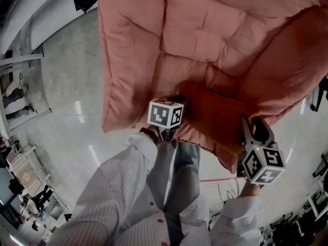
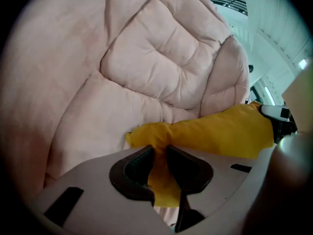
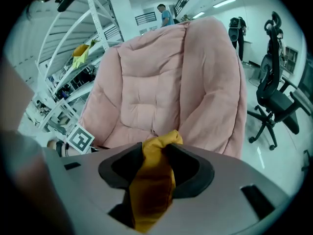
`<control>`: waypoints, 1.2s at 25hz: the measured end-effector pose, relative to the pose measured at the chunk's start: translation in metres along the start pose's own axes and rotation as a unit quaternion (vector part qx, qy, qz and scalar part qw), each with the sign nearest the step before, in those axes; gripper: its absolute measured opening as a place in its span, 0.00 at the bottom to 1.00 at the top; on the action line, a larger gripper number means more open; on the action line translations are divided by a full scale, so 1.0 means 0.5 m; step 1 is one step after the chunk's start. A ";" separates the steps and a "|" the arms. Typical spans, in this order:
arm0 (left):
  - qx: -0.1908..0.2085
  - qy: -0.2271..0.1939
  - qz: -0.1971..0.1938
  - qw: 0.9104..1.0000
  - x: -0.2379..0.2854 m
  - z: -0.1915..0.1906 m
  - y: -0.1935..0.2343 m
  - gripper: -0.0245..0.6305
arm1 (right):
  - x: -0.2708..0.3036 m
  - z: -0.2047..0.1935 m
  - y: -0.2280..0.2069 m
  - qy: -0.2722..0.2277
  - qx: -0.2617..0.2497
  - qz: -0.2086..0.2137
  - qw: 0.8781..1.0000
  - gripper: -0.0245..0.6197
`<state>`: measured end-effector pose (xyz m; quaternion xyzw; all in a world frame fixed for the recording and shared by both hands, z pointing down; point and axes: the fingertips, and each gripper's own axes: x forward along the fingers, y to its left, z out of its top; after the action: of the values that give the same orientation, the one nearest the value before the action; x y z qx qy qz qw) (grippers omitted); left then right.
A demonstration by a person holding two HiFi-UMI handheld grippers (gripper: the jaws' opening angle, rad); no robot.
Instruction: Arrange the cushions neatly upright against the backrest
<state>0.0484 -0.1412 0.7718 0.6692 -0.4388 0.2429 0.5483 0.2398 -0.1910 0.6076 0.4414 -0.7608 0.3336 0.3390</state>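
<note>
An orange-yellow cushion (image 1: 212,114) lies on the front of the seat of a big pink quilted armchair (image 1: 205,29). My left gripper (image 1: 175,100) is at the cushion's left corner; in the left gripper view its jaws (image 2: 160,148) pinch a fold of the yellow cushion (image 2: 215,131). My right gripper (image 1: 251,123) is at the cushion's right corner. In the right gripper view its jaws (image 3: 157,148) stand wide, with a bunched corner of the cushion (image 3: 154,180) between them. The armchair's backrest (image 3: 161,82) rises behind.
Glossy pale floor (image 1: 66,86) surrounds the armchair. A black office chair (image 3: 276,99) stands to the right of it, metal shelving (image 3: 73,48) to the left, and a person (image 3: 166,14) far behind. The wearer's striped sleeves and trousers (image 1: 174,173) fill the lower head view.
</note>
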 end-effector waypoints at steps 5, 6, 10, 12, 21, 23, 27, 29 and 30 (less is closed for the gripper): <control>0.000 -0.004 0.010 1.000 0.004 -0.003 -0.012 0.10 | -0.004 -0.010 -0.001 0.005 -0.010 0.007 1.000 0.20; 0.001 -0.004 0.009 1.000 0.002 -0.003 -0.010 0.07 | -0.004 -0.010 0.002 0.005 -0.011 0.009 1.000 0.18; 0.013 0.001 0.007 1.000 -0.004 0.003 -0.004 0.06 | -0.002 -0.003 0.015 -0.001 -0.015 0.013 1.000 0.13; 0.018 0.002 0.007 1.000 -0.007 0.006 -0.003 0.05 | -0.004 0.002 0.021 -0.007 -0.017 0.019 1.000 0.12; -0.002 -0.042 0.007 0.999 -0.063 0.036 0.008 0.05 | -0.028 0.044 0.057 -0.044 -0.017 0.044 0.998 0.11; -0.014 -0.059 0.009 0.998 -0.087 0.053 0.010 0.05 | -0.034 0.064 0.065 -0.051 -0.018 0.048 0.997 0.11; -0.028 -0.099 0.015 0.995 -0.126 0.109 0.030 0.05 | -0.026 0.105 0.079 -0.071 -0.015 0.059 0.996 0.11; -0.031 -0.121 0.018 0.992 -0.155 0.141 0.039 0.05 | -0.024 0.127 0.089 -0.081 -0.010 0.065 0.995 0.11; -0.031 -0.131 0.020 0.991 -0.170 0.156 0.042 0.05 | -0.025 0.138 0.093 -0.086 -0.008 0.068 0.994 0.11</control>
<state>-0.0240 -0.1882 0.6921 0.6692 -0.5273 0.1503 0.5015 0.1873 -0.2232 0.5499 0.4135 -0.8180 0.3104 0.2522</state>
